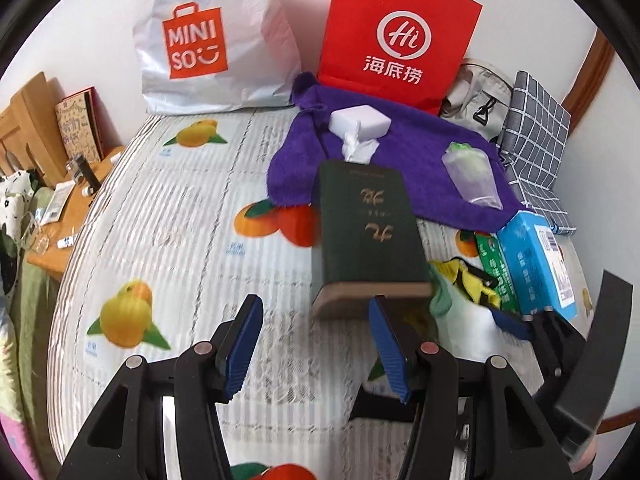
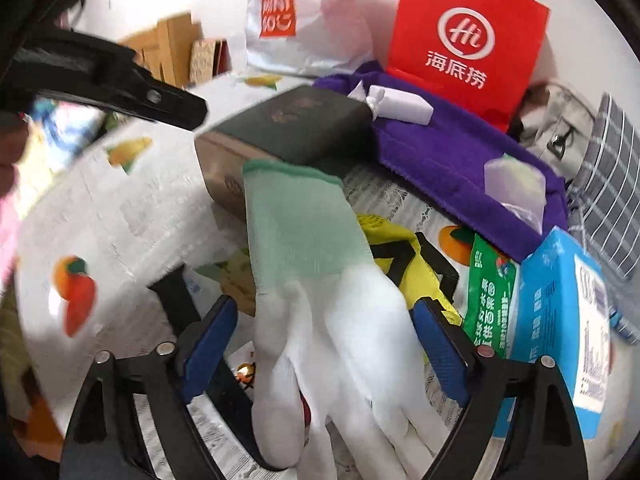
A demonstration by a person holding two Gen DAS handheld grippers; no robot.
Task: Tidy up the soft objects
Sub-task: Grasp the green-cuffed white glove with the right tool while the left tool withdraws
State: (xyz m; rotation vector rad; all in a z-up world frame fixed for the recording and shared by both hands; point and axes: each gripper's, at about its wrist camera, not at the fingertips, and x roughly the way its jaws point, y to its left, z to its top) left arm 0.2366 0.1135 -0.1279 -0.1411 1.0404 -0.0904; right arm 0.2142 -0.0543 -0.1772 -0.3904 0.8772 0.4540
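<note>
A white glove with a green cuff lies on the fruit-print bed sheet, between the open jaws of my right gripper, whose fingers do not touch it. The glove also shows in the left wrist view. A purple towel lies at the back, with a white block and a clear pouch on it. A dark green book lies just ahead of my left gripper, which is open and empty. A yellow cloth lies under the glove.
A white Miniso bag and a red paper bag stand against the wall. A blue tissue pack, a green packet, a checked cloth and a grey bag lie at the right. A wooden bedside table stands at the left.
</note>
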